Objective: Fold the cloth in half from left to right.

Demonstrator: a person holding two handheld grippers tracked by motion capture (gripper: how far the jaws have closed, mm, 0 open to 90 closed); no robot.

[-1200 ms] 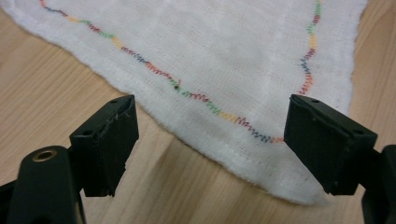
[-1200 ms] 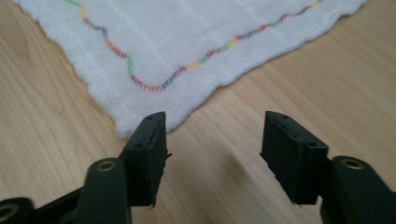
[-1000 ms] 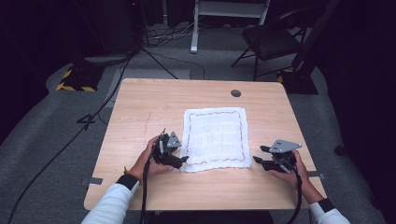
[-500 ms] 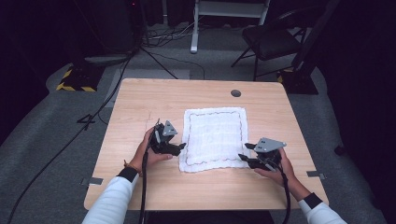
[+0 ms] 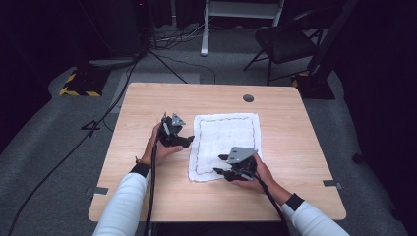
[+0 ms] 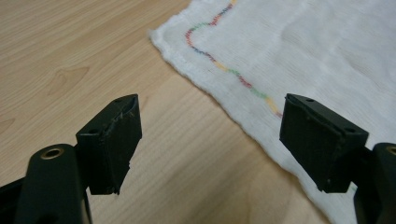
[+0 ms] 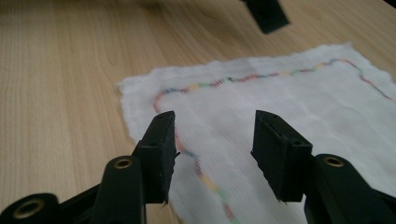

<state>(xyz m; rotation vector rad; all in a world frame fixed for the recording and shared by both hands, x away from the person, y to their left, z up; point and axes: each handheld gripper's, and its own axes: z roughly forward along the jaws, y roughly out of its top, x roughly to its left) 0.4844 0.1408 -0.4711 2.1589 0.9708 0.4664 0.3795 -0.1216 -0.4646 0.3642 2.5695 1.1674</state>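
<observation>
A white square cloth [image 5: 227, 142] with a wavy multicoloured stitched border lies flat on the wooden table [image 5: 147, 103]. My left gripper [image 5: 188, 140] is open at the cloth's left edge; in its own view the left gripper [image 6: 210, 140] has one jaw over bare wood and the other over the cloth [image 6: 317, 51]. My right gripper [image 5: 220, 164] is open over the cloth's near left part, jaws pointing left. In the right gripper view the open right gripper [image 7: 212, 149] hovers above the cloth [image 7: 285, 102] near a corner. Neither holds anything.
A round cable hole [image 5: 248, 98] sits near the table's far edge. Bare wood surrounds the cloth on all sides. A chair [image 5: 290, 42] and a desk frame [image 5: 241, 12] stand on the grey floor beyond, with cables [image 5: 98, 123] at the left.
My right gripper has moved left from the table's right side to above the cloth's near left part. My left gripper has shifted farther along the cloth's left edge.
</observation>
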